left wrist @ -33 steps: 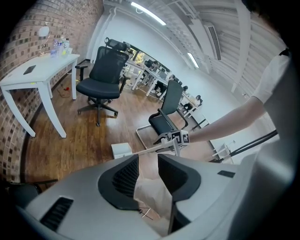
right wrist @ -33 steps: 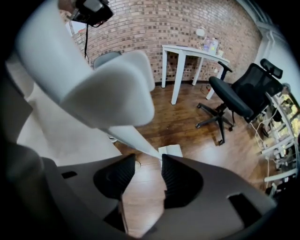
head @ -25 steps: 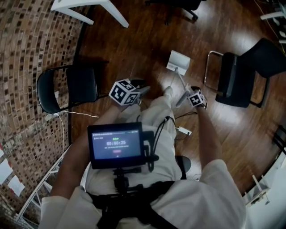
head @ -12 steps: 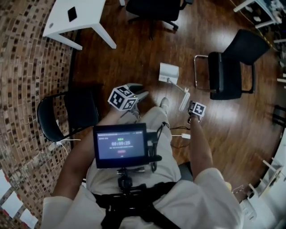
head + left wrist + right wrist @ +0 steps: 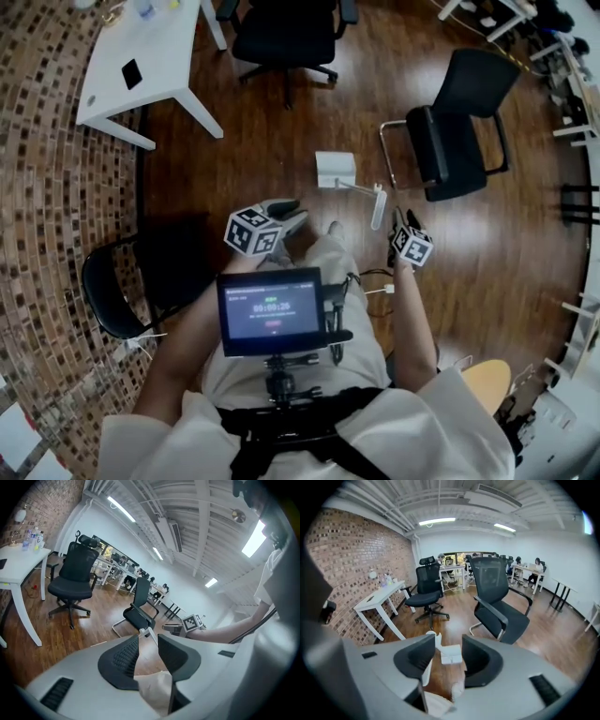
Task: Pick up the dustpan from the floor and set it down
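We see the dustpan on the floor, just ahead of both grippers and touching neither. The right gripper has its jaws wide, just closing slightly, and grips nothing. Its own view frames the dustpan beyond the gap. The left gripper is apart and empty. Its view shows only a white tip, possibly the handle.

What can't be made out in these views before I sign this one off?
- Dustpan contents: head view, too small to tell.
- Monitor readout: head view, digits too small and blurred.
- Dark flat item on the white table: head view, too small to identify.
- Bottles on that table: left gripper view, labels too small.
- Floor under the person: head view, hidden by torso and monitor.
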Demonstrator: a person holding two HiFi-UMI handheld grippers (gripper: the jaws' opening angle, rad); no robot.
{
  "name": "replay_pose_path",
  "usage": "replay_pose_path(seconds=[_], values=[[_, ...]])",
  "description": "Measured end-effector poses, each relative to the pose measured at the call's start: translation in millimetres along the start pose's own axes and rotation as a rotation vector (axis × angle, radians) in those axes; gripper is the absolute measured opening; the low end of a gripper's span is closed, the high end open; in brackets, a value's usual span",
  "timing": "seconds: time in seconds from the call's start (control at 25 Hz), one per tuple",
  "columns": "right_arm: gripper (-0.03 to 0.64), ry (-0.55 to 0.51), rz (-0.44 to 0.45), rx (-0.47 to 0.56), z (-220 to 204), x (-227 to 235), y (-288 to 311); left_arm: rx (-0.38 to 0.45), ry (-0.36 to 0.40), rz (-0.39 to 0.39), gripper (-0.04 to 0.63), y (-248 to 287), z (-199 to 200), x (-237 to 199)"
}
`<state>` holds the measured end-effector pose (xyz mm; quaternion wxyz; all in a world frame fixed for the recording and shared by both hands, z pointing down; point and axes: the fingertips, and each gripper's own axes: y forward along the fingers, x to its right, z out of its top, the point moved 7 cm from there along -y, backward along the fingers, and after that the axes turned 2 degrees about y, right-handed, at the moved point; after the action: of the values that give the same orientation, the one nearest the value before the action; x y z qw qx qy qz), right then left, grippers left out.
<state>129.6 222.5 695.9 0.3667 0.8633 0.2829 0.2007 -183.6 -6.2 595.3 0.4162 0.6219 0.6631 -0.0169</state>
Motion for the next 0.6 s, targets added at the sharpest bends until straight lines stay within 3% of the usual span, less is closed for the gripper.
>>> replay_pose_path(seconds=[0.2,0.6], values=[[0.206,-0.027,0.110,0.061,17.8,-16.0,-31.7,0.032,0.005,-0.001,0.126,-1.5,-8.6,15.1],[0.176,-0.170,0.369,0.115,63.9,-9.1,-78.6,0.236,-0.058,0.215,0.126,-20.2,7.5,40.6]])
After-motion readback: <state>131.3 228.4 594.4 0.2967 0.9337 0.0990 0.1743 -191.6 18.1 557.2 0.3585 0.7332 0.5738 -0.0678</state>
